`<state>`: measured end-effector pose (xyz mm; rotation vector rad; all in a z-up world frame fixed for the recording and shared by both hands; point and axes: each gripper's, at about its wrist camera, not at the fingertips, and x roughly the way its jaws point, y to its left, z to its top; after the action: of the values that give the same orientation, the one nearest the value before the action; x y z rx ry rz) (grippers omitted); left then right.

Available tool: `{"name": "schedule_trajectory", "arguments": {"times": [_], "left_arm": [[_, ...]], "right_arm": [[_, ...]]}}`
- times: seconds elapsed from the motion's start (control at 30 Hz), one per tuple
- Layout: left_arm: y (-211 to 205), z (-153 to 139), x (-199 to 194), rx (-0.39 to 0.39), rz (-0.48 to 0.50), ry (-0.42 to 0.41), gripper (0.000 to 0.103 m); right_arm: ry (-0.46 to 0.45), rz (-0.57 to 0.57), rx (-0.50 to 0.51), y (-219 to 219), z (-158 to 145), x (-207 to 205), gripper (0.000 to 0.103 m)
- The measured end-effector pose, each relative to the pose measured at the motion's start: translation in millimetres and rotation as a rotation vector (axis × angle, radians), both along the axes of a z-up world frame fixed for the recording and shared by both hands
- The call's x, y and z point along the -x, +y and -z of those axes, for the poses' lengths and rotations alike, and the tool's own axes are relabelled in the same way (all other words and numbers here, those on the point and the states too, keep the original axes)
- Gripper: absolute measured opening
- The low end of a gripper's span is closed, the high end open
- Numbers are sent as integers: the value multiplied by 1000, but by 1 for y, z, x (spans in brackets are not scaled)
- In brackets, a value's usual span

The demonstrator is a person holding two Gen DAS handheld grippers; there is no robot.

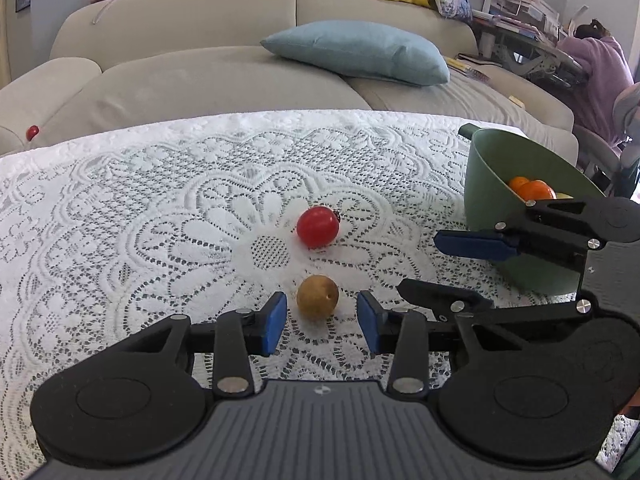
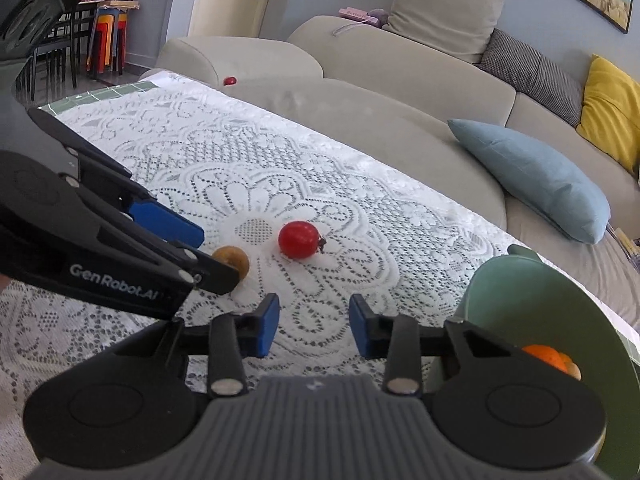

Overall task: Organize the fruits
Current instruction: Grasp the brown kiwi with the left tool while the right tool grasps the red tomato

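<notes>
Brown fruit (image 1: 317, 297) lies just ahead of open left claw (image 1: 322, 326).

Surface: table under a white lace tablecloth (image 1: 160, 208), floral cut-out pattern. A green gridded mat (image 2: 108, 94) shows past the cloth's far-left edge in the right wrist view.

On the cloth:
- brown round fruit (image 1: 317, 297), just ahead of the left gripper (image 1: 322, 326), level with the gap between its blue pads, not touching either.
- red round fruit (image 1: 318, 227), farther ahead, apart from the brown one.
- green bowl (image 1: 486, 184), right of the left gripper, holding orange fruits (image 1: 534, 190).
</notes>
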<state>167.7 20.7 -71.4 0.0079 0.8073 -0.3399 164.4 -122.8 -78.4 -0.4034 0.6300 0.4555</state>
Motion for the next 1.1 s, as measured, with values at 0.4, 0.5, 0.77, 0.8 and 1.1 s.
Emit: {"name": "schedule_trajectory", "arguments": {"times": [0.4,0.5,0.77,0.8,1.1], "left_arm": [[1,13,-11,-9,-14,28,33],[-1,13,-11,-22,-12,13,31],[-4,13,-10,-39,-7,-32,31],[-4,13,-10,-36,-11,-43,33],[-4,16,-13,-22,-13,-59,33]], "right_arm": [[2,-8,9,3,5,-3,34],[2,-7,8,2,6,-3,34],[13,-6,10,3,8,-4,34],[13,-6,10,3,8,-4,34],[19,-4,9,3,11,-5,34]]}}
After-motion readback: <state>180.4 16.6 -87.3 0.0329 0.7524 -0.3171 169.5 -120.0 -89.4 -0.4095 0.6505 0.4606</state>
